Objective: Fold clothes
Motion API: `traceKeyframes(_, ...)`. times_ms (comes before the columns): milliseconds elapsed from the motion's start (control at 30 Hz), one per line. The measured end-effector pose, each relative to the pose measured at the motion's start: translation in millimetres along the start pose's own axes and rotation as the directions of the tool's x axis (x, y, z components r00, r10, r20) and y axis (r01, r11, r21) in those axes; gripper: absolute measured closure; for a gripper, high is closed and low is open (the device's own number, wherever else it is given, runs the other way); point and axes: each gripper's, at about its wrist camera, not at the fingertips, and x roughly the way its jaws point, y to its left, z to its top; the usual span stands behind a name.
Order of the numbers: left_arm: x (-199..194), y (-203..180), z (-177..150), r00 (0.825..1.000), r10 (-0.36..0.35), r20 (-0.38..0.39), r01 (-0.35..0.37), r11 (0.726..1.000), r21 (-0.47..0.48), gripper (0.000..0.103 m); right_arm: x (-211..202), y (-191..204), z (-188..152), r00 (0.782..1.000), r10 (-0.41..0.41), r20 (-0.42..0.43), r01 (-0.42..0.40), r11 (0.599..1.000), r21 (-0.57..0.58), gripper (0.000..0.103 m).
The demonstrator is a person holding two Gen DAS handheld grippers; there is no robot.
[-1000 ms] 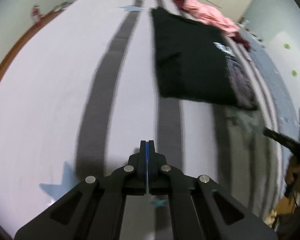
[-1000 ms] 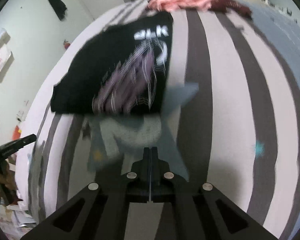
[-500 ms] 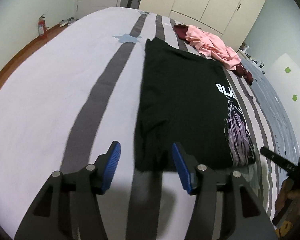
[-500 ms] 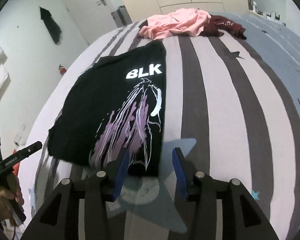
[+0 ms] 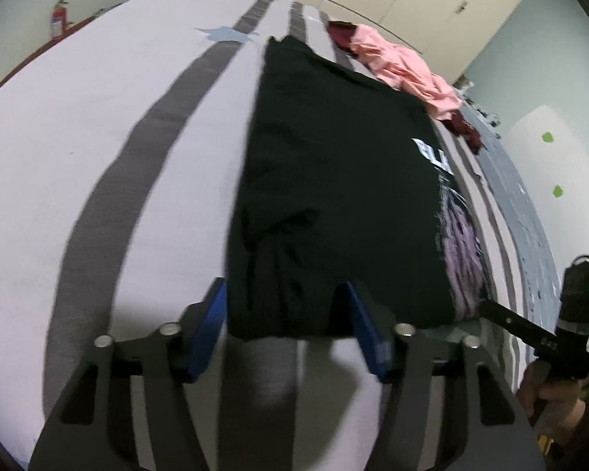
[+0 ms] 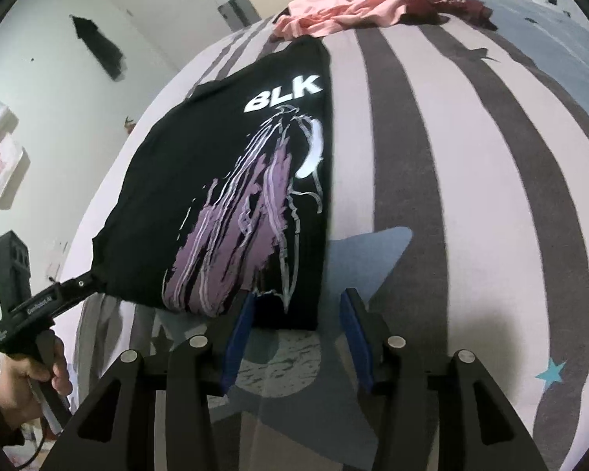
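Careful: you are straddling the black T-shirt's (image 5: 333, 180) near hem with both grippers (image 5: 286, 325) (image 6: 296, 333), jaws apart; pinching one layer risks unravelling its fold.

Left gripper (image 5: 284, 316) and right gripper (image 6: 298, 324), jaws apparently wide apart.

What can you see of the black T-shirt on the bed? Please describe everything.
The black T-shirt looks like soft cotton. It is folded lengthwise into a long strip and lies flat on the striped bed cover. Its print shows white letters "BLK" above purple and white streaks. Both grippers, left gripper and right gripper, have open jaws at its near edge, one at each corner. The near edge is a little wrinkled.
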Motion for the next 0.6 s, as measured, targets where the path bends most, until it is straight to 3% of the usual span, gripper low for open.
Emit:
traceKeyframes(100, 0.6, 1.4, 0.2, 1.000, -0.009, 0.002, 0.009, 1.000, -0.004, 0.074, 3.9, 1.1, 0.7, 1.000, 0.026, -0.004, -0.026, 1.000, -0.001, 0.063)
traceKeyframes(200, -0.8, 2.3, 2.1, 1.000, -0.011, 0.003, 0.011, 1.000, 0.009, 0.083, 7.3, -0.4, 3.5, 0.999, 0.032, -0.014, -0.032, 0.999, 0.000, 0.083)
traceKeyframes(233, -2.6, 1.3, 2.7, 1.000, -0.012, 0.003, 0.012, 1.000, 0.023, 0.085, 7.3, -2.2, 4.6, 0.999, 0.034, -0.014, -0.034, 0.999, 0.001, 0.094)
traceKeyframes(467, -33.4, -18.2, 8.9, 0.999, -0.021, 0.047, 0.016, 0.994, 0.104, 0.089, -18.4, 10.4, 6.9, 0.999, 0.027, 0.022, -0.025, 0.998, -0.064, 0.097)
traceKeyframes(600, -53.6, -26.5, 3.1, 0.999, -0.034, 0.034, 0.030, 0.992, 0.122, 0.090, -38.9, 18.8, 4.8, 0.999, 0.022, 0.047, -0.018, 0.996, -0.087, 0.097)
